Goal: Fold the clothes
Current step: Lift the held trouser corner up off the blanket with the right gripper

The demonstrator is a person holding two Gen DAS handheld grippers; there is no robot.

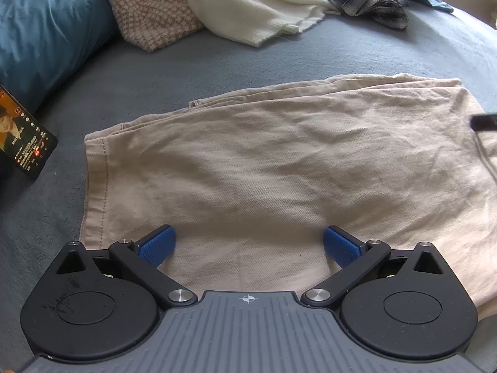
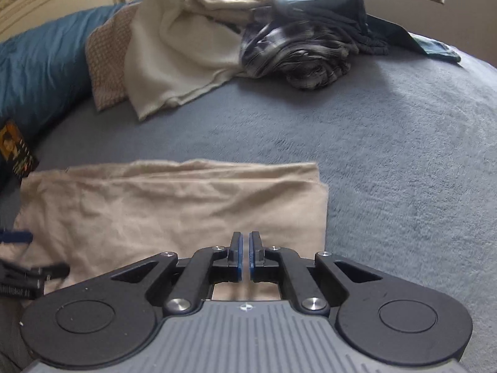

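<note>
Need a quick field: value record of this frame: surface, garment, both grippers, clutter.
surface: grey-blue blanket
garment: beige trousers, folded, lying flat
left gripper: open, over the trousers, holding nothing
right gripper: shut, nothing visibly between the fingers
pile at back: cream cloth, plaid shirt, checked cloth
other: phone, screen lit; blue pillow

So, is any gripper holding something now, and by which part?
Nothing is held. The left gripper is wide open over the folded beige trousers. The right gripper has its fingers nearly closed, with only a thin empty gap and no cloth between them.
</note>
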